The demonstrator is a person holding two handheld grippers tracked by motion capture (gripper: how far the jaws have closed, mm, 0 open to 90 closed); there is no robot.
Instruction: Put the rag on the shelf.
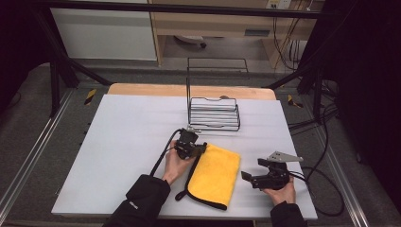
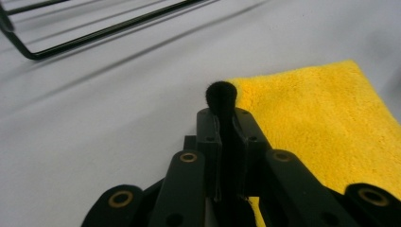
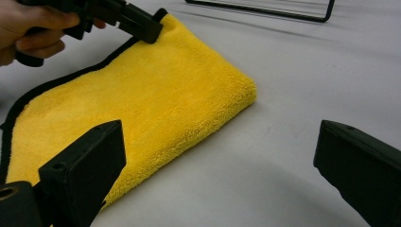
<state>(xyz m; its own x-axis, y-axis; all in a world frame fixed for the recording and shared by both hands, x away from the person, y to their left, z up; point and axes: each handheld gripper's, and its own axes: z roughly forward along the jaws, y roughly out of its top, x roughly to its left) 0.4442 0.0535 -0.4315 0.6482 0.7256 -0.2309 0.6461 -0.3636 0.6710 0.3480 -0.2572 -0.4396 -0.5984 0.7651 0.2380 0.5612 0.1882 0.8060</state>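
two grippers work one folded yellow cloth (image 1: 215, 174) lying at the near middle of the table (image 1: 118, 142). on the left, the left gripper (image 1: 202, 148) has pinched the cloth's black-trimmed far corner. the cloth looks soft, light and floppy, best taken by a corner or hem. on the right, the right gripper (image 1: 249, 179) waits gaping wide, holding nothing, just beside it.

Pale grey flat tabletop (image 1: 127, 142) here, wooden edge at the top. Folded yellow microfibre cloth with black trim (image 1: 215, 175) lies lower centre. Black wire rack (image 1: 213, 113) sits upper centre.
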